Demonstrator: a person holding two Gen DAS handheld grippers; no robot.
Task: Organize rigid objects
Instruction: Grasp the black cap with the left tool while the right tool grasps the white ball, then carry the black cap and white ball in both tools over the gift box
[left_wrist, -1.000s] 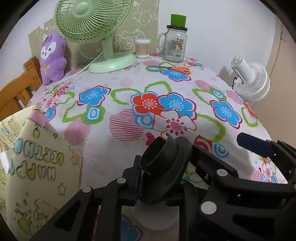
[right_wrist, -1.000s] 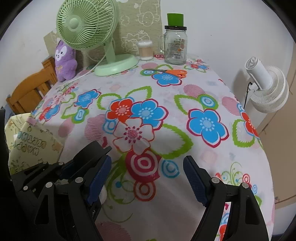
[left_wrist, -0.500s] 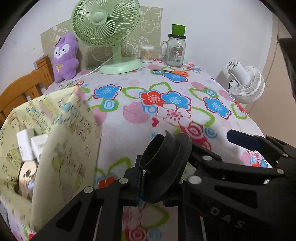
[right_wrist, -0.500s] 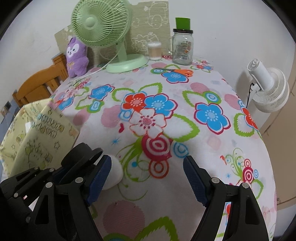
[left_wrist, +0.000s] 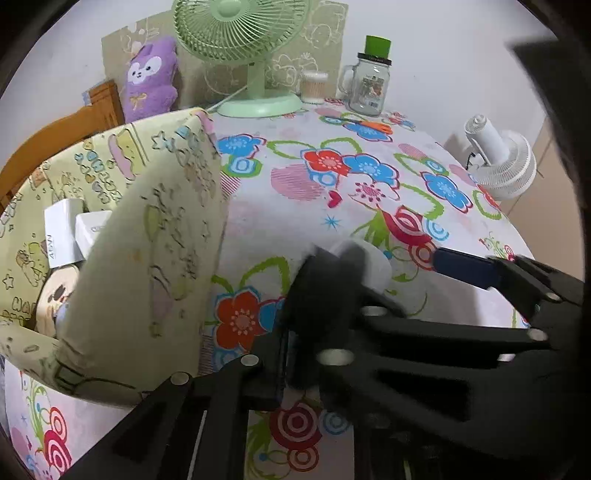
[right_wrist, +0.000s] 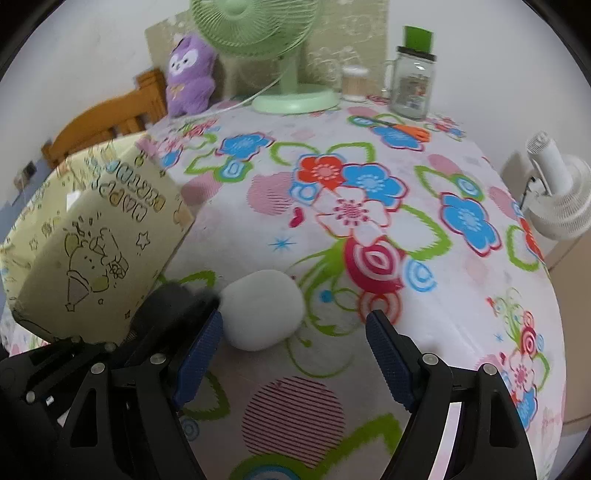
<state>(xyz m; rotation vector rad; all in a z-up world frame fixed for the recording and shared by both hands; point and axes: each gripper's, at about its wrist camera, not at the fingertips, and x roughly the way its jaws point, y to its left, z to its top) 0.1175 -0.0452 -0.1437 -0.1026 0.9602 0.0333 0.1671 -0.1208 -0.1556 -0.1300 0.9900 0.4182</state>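
While the white case (right_wrist: 263, 309) lies flat on the flowery tablecloth (right_wrist: 443, 280), it sits just in front of the right gripper (right_wrist: 293, 347), close by that gripper's left blue pad and well apart from the other pad. It is a smooth, rounded thing, a bit longer one way than the other, and its long side runs across the picture, more or less along the gap between the two pads. The right gripper is wide open with nothing in it. The case is a little to the left of the middle of that gap, so this hand looks like the nearer one, and I think it would need to slide left and forward before the pads could close on the case.

Next to it, the left gripper (left_wrist: 295, 347) holds a black cup-shaped thing (left_wrist: 325, 295), which is blurry. Its jaws are squeezed tight on that thing and are closing a little more. In the left view the case (left_wrist: 373, 264) peeks out just behind the black thing.

To the left stands a yellow box (right_wrist: 96, 236) with drawings on it. It is open at the top, and white boxes (left_wrist: 70, 229) and a round thing lie inside. It looks like the place where things go.

Far back are a green fan (right_wrist: 291, 55), a purple plush (right_wrist: 190, 74), a jar (right_wrist: 412, 83) and orange scissors (right_wrist: 410, 131).
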